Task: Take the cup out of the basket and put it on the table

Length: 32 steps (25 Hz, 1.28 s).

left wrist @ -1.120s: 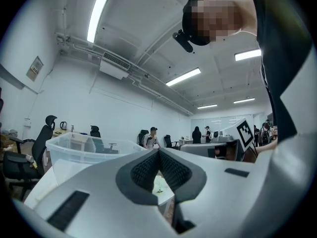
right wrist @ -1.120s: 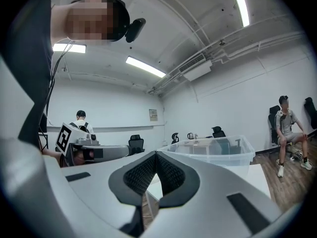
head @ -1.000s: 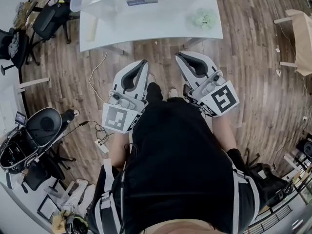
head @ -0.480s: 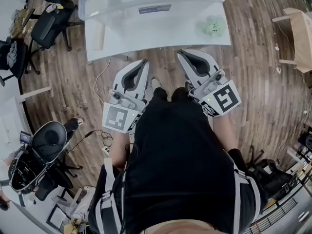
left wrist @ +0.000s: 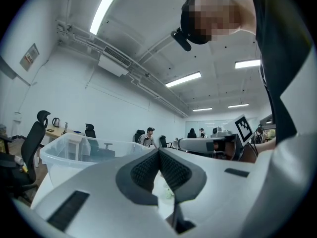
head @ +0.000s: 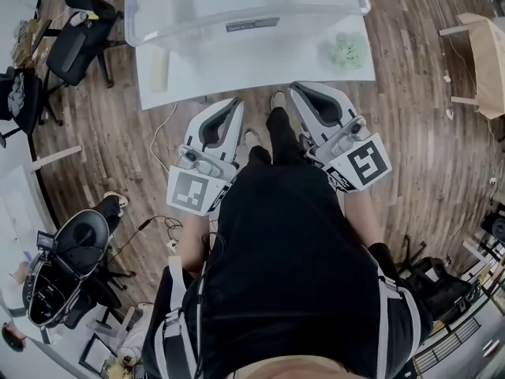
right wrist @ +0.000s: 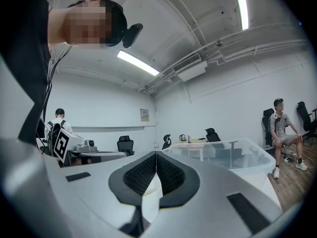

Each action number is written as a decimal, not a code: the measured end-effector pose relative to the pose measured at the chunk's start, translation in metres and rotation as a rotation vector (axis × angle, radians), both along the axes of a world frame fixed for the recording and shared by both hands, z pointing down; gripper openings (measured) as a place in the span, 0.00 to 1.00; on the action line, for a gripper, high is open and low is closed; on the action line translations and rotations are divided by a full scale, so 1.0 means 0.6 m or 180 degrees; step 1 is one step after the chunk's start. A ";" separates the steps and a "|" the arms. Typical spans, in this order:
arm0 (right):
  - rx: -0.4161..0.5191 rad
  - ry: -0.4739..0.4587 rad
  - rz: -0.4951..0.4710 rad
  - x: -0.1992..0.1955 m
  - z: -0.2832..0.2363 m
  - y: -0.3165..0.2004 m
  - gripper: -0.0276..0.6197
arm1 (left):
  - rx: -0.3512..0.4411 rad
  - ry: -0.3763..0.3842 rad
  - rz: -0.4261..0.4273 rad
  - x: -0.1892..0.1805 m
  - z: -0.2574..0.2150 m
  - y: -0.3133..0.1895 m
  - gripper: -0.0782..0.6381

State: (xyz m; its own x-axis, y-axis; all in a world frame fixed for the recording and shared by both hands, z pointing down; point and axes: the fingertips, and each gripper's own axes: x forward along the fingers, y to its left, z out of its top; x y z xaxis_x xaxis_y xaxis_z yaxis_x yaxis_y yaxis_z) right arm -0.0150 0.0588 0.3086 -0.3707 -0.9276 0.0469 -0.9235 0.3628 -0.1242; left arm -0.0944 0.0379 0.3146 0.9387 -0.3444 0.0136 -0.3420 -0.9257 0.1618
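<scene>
Translucent plastic basket (head: 181,14) on white desk (head: 237,68), cut off at top; contents indistinct. Left claw (head: 233,103) and right claw (head: 295,88) fully closed, holding nothing.

The left gripper (head: 230,105) and the right gripper (head: 300,90) are held side by side, close before the torso, pointed toward the far side. Both pairs of jaws are pressed together, with nothing between them.
</scene>
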 end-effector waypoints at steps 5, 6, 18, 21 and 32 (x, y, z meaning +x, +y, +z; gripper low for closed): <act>0.0059 -0.0016 -0.0087 0.031 0.001 -0.057 0.07 | 0.0033 -0.0021 -0.0145 0.026 -0.004 -0.053 0.13; 0.0069 -0.0022 -0.0091 0.040 0.000 -0.068 0.07 | 0.0042 -0.0021 -0.0167 0.033 -0.007 -0.063 0.13; 0.0122 -0.0037 -0.0201 0.159 -0.007 -0.186 0.07 | 0.0074 -0.0044 -0.0275 0.151 -0.017 -0.175 0.13; 0.0116 -0.0061 -0.0263 0.187 -0.008 -0.210 0.07 | 0.0070 -0.0057 -0.0302 0.185 -0.019 -0.198 0.13; 0.0024 -0.0188 -0.0532 0.248 0.016 -0.271 0.07 | 0.0027 -0.0178 -0.0460 0.266 -0.008 -0.251 0.13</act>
